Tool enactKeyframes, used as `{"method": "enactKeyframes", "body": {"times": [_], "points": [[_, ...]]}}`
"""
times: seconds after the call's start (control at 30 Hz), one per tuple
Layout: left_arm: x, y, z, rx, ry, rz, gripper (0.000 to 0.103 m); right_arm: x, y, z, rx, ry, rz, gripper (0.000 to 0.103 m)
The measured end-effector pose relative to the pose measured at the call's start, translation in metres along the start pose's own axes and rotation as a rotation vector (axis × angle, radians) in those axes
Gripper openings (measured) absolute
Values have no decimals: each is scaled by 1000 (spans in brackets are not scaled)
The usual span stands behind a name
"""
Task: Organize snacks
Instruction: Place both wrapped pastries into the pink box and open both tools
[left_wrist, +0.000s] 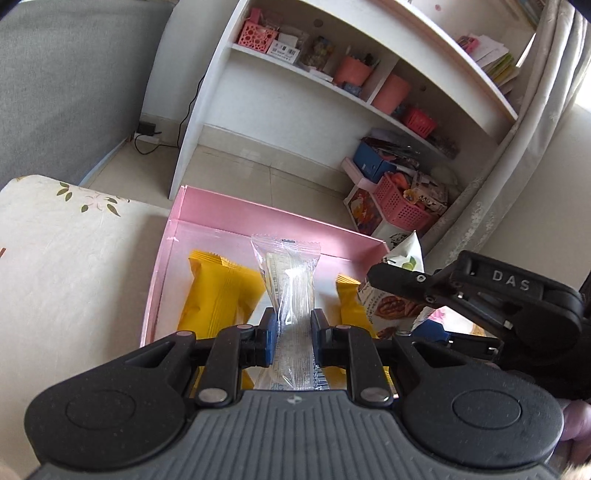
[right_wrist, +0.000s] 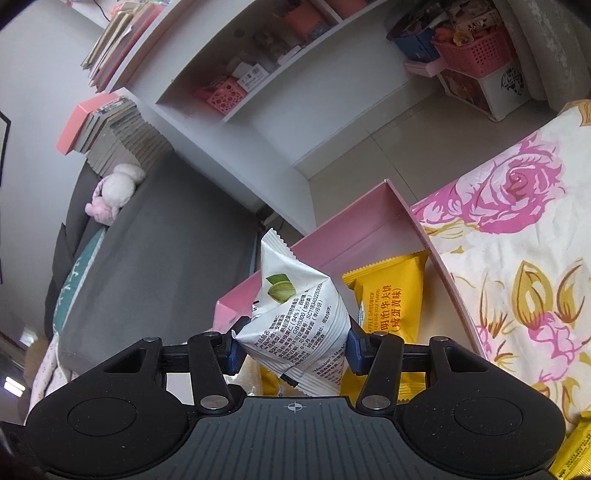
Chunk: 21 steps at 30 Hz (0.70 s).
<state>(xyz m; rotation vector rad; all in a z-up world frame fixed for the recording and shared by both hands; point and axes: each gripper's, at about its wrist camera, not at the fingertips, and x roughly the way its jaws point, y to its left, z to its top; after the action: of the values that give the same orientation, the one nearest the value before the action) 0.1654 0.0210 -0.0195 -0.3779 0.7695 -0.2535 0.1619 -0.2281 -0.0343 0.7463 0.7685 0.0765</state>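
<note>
My left gripper (left_wrist: 293, 334) is shut on a clear-wrapped snack bar (left_wrist: 291, 288) and holds it over the pink box (left_wrist: 258, 210). Yellow wafer packets (left_wrist: 218, 295) lie in the box on both sides of the bar. My right gripper (right_wrist: 293, 347) is shut on a white pistachio packet (right_wrist: 299, 314), above the box's near end (right_wrist: 369, 221), beside a yellow packet (right_wrist: 391, 299). In the left wrist view the right gripper (left_wrist: 480, 291) shows at the right with the white packet (left_wrist: 406, 254).
The box rests on a flowered bed sheet (right_wrist: 517, 240). A white shelf unit (left_wrist: 332, 92) with pink baskets stands beyond on the tiled floor. Another yellow packet (right_wrist: 576, 450) lies on the sheet at lower right. A grey sofa (right_wrist: 147, 240) is to the left.
</note>
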Motion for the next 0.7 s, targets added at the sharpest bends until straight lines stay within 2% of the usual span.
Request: {"method": "enactKeyframes", "body": {"times": [0.13,0.23,0.4,0.7], "points": [[9,6,-2,-5,8,39,17,9,-6,1,-4,5,-12,51],[11,10,-3,-17,3,37,17,13,-9,2,-11,7,0,51],[16,4,-3,25,-9,72,17,16,-5,1,-45,-4,-22,51],[18,5,-2,22,-28,62,17,19,2,-2,-109,-9,-47,53]]}}
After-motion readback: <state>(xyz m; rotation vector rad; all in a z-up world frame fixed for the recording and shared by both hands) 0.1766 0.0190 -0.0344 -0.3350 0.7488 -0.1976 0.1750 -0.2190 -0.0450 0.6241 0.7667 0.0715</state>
